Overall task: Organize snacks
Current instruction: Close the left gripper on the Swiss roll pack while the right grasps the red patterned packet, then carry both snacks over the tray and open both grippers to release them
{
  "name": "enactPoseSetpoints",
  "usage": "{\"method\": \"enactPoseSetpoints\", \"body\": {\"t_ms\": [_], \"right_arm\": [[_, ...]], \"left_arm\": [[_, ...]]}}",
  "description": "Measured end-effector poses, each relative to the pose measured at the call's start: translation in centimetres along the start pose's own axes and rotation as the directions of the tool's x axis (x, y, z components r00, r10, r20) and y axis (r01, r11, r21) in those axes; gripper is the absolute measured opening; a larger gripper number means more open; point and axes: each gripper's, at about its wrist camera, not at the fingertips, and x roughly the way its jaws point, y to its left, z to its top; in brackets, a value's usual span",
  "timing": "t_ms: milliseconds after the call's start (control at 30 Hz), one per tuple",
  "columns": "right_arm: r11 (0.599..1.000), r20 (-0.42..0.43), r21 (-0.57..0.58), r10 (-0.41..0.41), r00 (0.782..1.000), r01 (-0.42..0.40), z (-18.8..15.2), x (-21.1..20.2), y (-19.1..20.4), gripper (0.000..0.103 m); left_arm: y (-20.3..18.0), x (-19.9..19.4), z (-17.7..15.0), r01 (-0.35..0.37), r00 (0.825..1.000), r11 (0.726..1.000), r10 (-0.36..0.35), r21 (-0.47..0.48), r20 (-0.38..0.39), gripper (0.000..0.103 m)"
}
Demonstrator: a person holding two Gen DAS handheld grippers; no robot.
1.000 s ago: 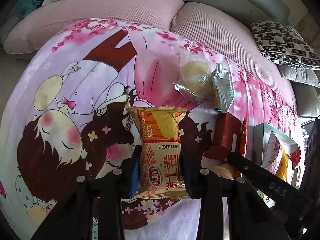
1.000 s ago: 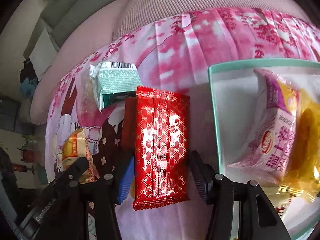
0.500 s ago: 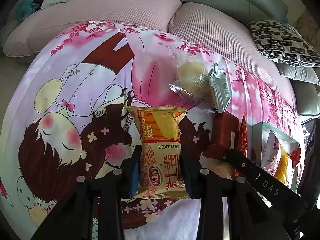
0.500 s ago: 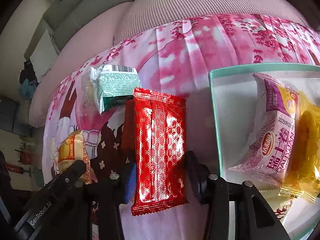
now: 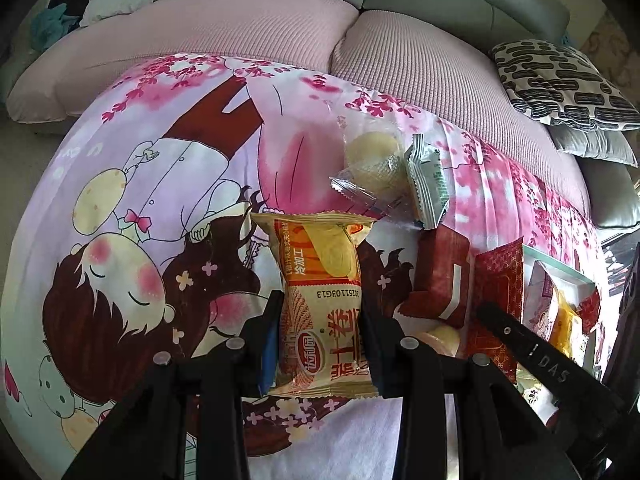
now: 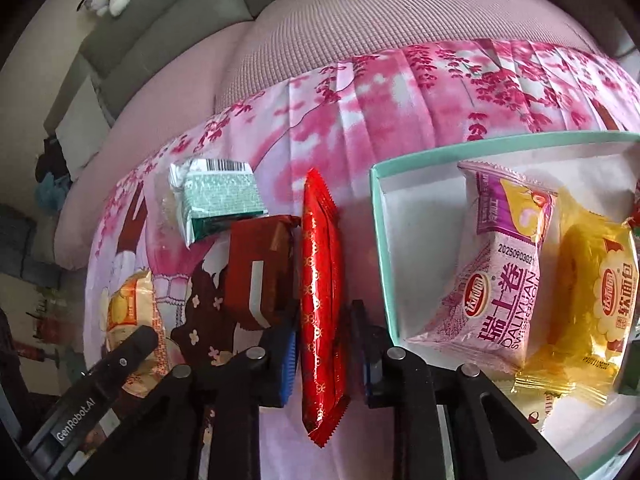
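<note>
My left gripper [image 5: 320, 340] is shut on the lower half of an orange-and-yellow cake packet [image 5: 320, 272] that lies on the cartoon-print sheet [image 5: 132, 200]. In the right wrist view my right gripper [image 6: 324, 352] has its jaws closing on a shiny red packet [image 6: 322, 264], which stands on edge between the pads with both pads against it. Just to its right sits a white box with a mint rim [image 6: 378, 240], holding a pink roll packet [image 6: 496, 280] and a yellow bread packet [image 6: 580, 288].
A dark red packet [image 6: 256, 268] and a green-and-silver packet [image 6: 218, 200] lie left of the red one. A clear-wrapped pale cake [image 5: 372, 160] lies behind them. Pink sofa cushions [image 5: 240, 40] and a patterned pillow [image 5: 560, 80] border the sheet.
The right gripper's jaws have narrowed onto the red packet, which has turned from lying flat to standing on edge. The left gripper and its orange packet have stayed put.
</note>
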Motion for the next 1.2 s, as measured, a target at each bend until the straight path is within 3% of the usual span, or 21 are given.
{"method": "enactPoseSetpoints", "body": {"t_ms": [133,267,833,1200], "right_arm": [[0.999,-0.006,-0.029,-0.027,1.000,0.027,-0.2,0.5,0.6,0.024],[0.998,0.002,-0.029,-0.048,0.999,0.048,-0.3,0.6,0.3,0.017],[1.000,0.003,-0.008,-0.018,1.000,0.018,-2.1,-0.6,-0.6,0.012],[0.999,0.044,0.014,0.044,0.998,-0.045,-3.9,-3.9,-1.8,0.012]], "left_arm": [[0.0,0.0,0.0,0.000,1.000,1.000,0.000,0.001,0.002,0.038],[0.0,-0.1,0.1,0.001,1.000,1.000,-0.001,-0.004,0.002,0.038],[-1.2,-0.7,-0.8,0.008,1.000,0.999,-0.008,0.031,0.006,0.038],[-2.0,-1.8,-1.4,0.000,1.000,0.998,-0.002,0.061,0.030,0.038]]}}
